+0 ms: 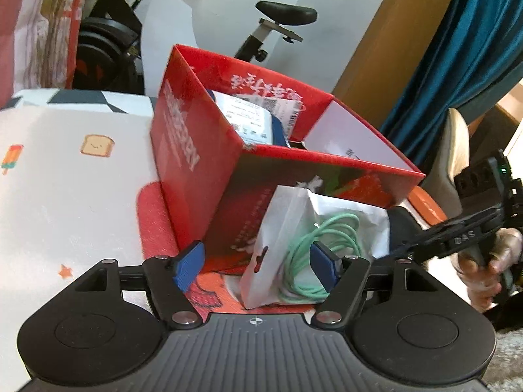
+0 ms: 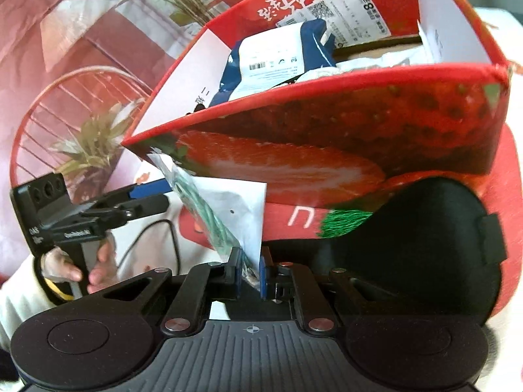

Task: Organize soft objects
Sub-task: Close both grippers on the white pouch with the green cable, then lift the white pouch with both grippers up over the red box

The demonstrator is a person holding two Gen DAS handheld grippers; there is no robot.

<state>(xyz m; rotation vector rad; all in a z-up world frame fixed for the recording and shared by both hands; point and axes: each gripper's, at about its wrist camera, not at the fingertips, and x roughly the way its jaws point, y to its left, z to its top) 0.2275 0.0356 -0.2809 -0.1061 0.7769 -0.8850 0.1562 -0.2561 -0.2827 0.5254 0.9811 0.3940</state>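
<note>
A clear plastic bag with a coiled green cable (image 1: 304, 238) stands against the front of the red strawberry box (image 1: 202, 150). My right gripper (image 2: 251, 269) is shut on the bag's lower edge (image 2: 228, 209), just in front of the box (image 2: 327, 137). My left gripper (image 1: 258, 263) is open, its blue pads on either side of the bag's near end, not pinching it. It also shows in the right wrist view (image 2: 143, 196) at the left. A blue and white pouch (image 2: 271, 58) lies inside the box. A black soft pad (image 2: 418, 238) lies under my right gripper's right side.
The box sits on a white bedsheet with small cartoon prints (image 1: 65, 170) and a red strawberry cushion (image 2: 510, 196). An exercise bike (image 1: 281, 23) stands behind. A teal curtain (image 1: 457, 49) hangs at the right. A black cable (image 2: 163, 238) runs over the sheet.
</note>
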